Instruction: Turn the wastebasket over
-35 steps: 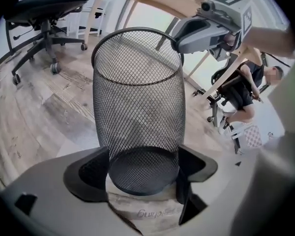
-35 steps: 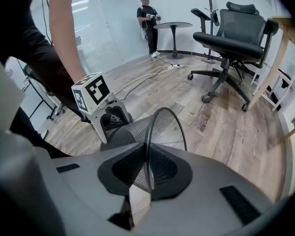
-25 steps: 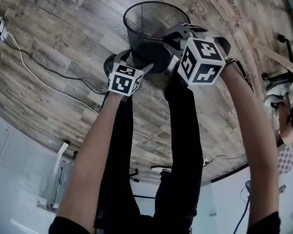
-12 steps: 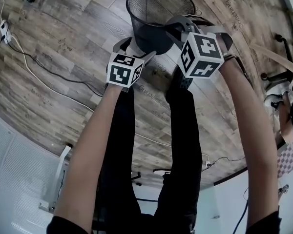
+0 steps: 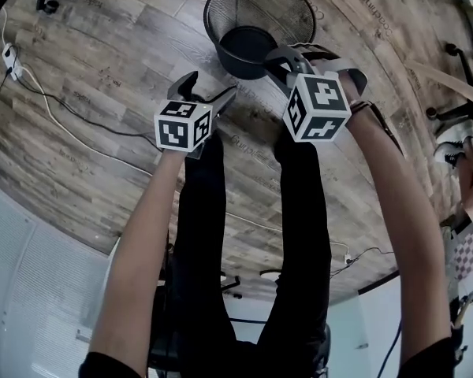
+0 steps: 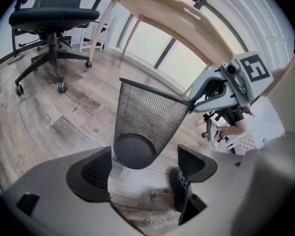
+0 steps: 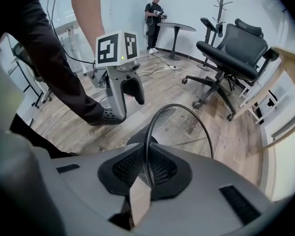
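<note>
Black mesh wastebasket (image 5: 258,14), mouth up and tilted toward the head camera, apparently raised just clear of the wood floor (image 5: 102,61) in front of the person. Near rim wire pinched in the clenched right gripper (image 5: 277,56), wire and mesh edge together between the pads, plain in the right gripper view. Close beside the lower wall but apart from it, the left gripper (image 5: 206,90): released, jaws spread wide, nothing between the pads, with the solid round base just beyond them in the left gripper view. Step in hand, by judgement: inversion about the rim hold. For a clean turn, keep the right-hand pinch firm, a thin wire being likely to slip or pivot in the pads. Bring the open left gripper onto the base edge or lower wall and close there before rotating, to check the swing of a light, springy cone. Roll both wrists together, rim downward and base upward. Lower until the whole rim circle meets the floor flat, then release. Avoid crushing the mesh, and avoid setting down on the shoe (image 7: 105,116) nearby.
</note>
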Demonstrator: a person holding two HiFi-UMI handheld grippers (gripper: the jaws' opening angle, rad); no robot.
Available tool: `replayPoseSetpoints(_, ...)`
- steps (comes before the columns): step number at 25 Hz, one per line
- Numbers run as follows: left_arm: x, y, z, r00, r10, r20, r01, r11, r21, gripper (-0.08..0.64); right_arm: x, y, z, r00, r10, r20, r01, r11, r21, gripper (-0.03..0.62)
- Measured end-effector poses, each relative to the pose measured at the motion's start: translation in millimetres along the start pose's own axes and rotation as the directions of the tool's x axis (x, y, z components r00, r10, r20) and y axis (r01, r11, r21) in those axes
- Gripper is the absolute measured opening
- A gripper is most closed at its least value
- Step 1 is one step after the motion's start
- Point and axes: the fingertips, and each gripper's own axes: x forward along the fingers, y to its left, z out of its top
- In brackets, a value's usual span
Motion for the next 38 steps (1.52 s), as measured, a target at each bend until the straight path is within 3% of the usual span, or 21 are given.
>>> replayPoseSetpoints(8,-18.4,5.6,-13.6,0.999,-0.046,0.016,0.047,0.995,-0.091,0.428,10.5,47.4,-3.2,0.999,0.045,-0.001,-0.045,0.999,0.031,0.052)
replayPoseSetpoints(12,-22.4,1.1,-10.4,0.993,-0.107,0.058,0.117,0.972,-0.202,0.426,17.8,67.6,-2.5,0.998,0.056,0.006,-0.057,0.994,0.092,0.052)
replayPoseSetpoints(19,-26.3,-10.6,4.4,0.970,-0.200,0.136,0.233,0.924,-0.302,0.425,35.7,102.6,1.8,0.998,0.067,-0.003,-0.066,0.992,0.112,0.052)
replayPoseSetpoints(26,-18.1,-9.1,0.7,0.972,-0.210,0.101,0.232,0.912,-0.338,0.420,50.1,126.2,3.8,0.997,0.080,-0.012,-0.078,0.987,0.144,0.054)
replayPoseSetpoints(28,-17.9,-7.3,0.5,0.972,-0.213,0.099,0.234,0.906,-0.352,0.369,53.0,129.1,5.3,0.996,0.087,-0.014,-0.084,0.986,0.142,0.054)
replayPoseSetpoints(29,-18.1,-6.5,-0.3,0.971,-0.218,0.097,0.238,0.902,-0.359,0.272,54.4,130.7,6.2,0.996,0.090,-0.016,-0.087,0.986,0.140,0.054)
replayPoseSetpoints(30,-18.1,-5.2,-1.3,0.971,-0.221,0.094,0.240,0.899,-0.368,0.224,55.7,132.1,6.7,0.996,0.092,-0.017,-0.088,0.986,0.140,0.054)
replayPoseSetpoints(32,-17.4,-0.5,-3.7,0.975,-0.207,0.083,0.223,0.898,-0.380,0.189,57.6,134.0,7.3,0.995,0.093,-0.018,-0.090,0.985,0.145,0.054)
replayPoseSetpoints(36,-14.5,9.6,-9.2,0.987,-0.156,0.043,0.161,0.918,-0.363,0.084,59.7,135.6,7.7,0.996,0.087,-0.022,-0.083,0.986,0.147,0.054)
replayPoseSetpoints(38,-13.9,10.9,-11.6,0.987,-0.155,0.033,0.156,0.919,-0.362,0.072,60.9,136.7,8.0,0.996,0.083,-0.023,-0.079,0.987,0.142,0.054)
